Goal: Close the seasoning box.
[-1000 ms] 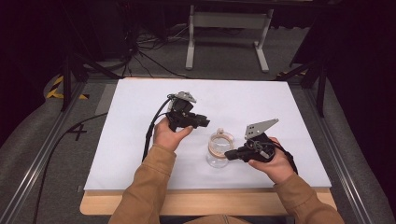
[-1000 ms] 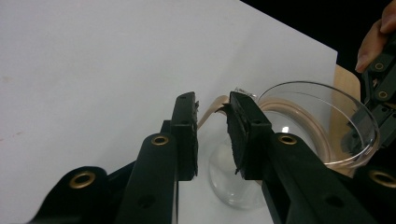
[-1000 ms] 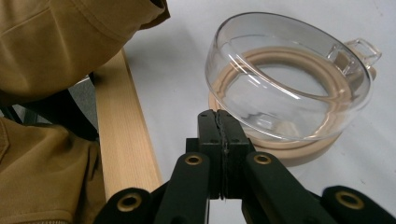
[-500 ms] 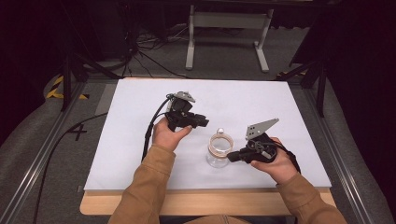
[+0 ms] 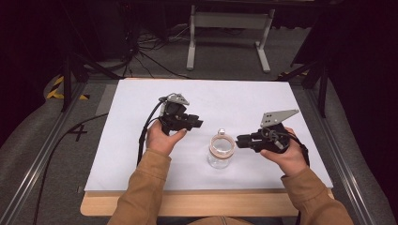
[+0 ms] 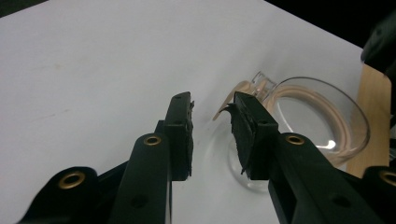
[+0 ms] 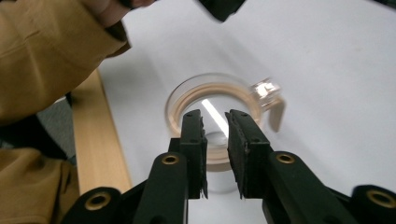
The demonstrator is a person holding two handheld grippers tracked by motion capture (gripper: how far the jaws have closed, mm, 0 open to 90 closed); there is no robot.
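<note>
Both tongs are spread with nothing between the jaws, and both have just been opening. Left tongs [image 5: 199,123] hover left of the jar [image 5: 221,151], right tongs [image 5: 239,139] just right of its rim, not touching. Clear jar stands upright on the white table [image 5: 141,154], between the hands, mouth open, tan seal ring at rim.

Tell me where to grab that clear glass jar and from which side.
Grip the glass jar across its body just below the tan-ringed rim, coming level from its right, where the right tongs sit. It stands upright and open-topped, and the small spout-like tab sticks out on its far side, so probably avoid that side.
</note>
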